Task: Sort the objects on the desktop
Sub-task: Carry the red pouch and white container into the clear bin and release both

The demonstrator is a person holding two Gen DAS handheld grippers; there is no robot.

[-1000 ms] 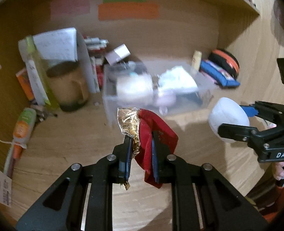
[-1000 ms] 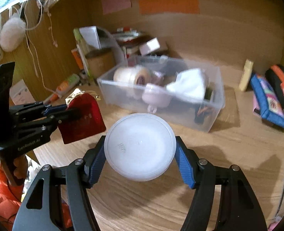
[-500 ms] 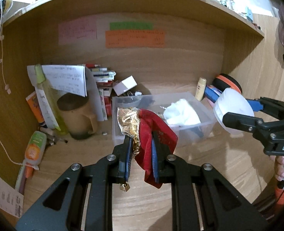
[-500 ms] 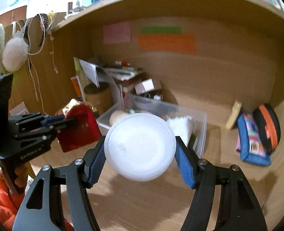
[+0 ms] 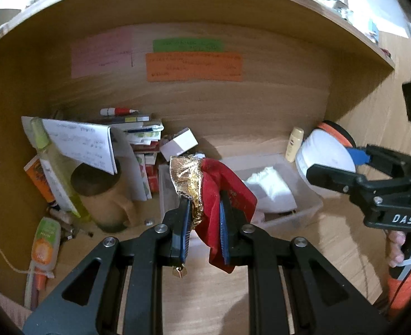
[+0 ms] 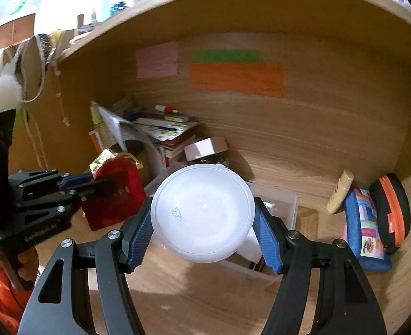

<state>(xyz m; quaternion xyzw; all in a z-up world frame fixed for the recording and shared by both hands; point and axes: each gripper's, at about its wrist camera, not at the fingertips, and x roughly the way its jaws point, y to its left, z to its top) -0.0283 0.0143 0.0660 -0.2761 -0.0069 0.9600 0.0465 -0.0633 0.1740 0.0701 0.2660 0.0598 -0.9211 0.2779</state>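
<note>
We grip a red pouch [image 5: 219, 192] in the left gripper [image 5: 204, 223] and a white lid [image 6: 202, 213] in the right gripper [image 6: 204, 223]; the clear bin [image 5: 303, 209] is part-filled, bench [image 5: 199, 301] clutter remains.

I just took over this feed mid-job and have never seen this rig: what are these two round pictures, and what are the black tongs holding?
There is no robot. A person holds a pair of hand-held tongs in each hand, with a wide-angle camera on each looking along its fingers.

The left camera shows the left tongs shut on a red and gold pouch. The right camera shows the right tongs clamping a round white lid by its edges.

Each view also catches the other tongs at its side.

Below is a wooden desk with a clear plastic bin, a brown mug, stacked books and a blue pouch.
</note>
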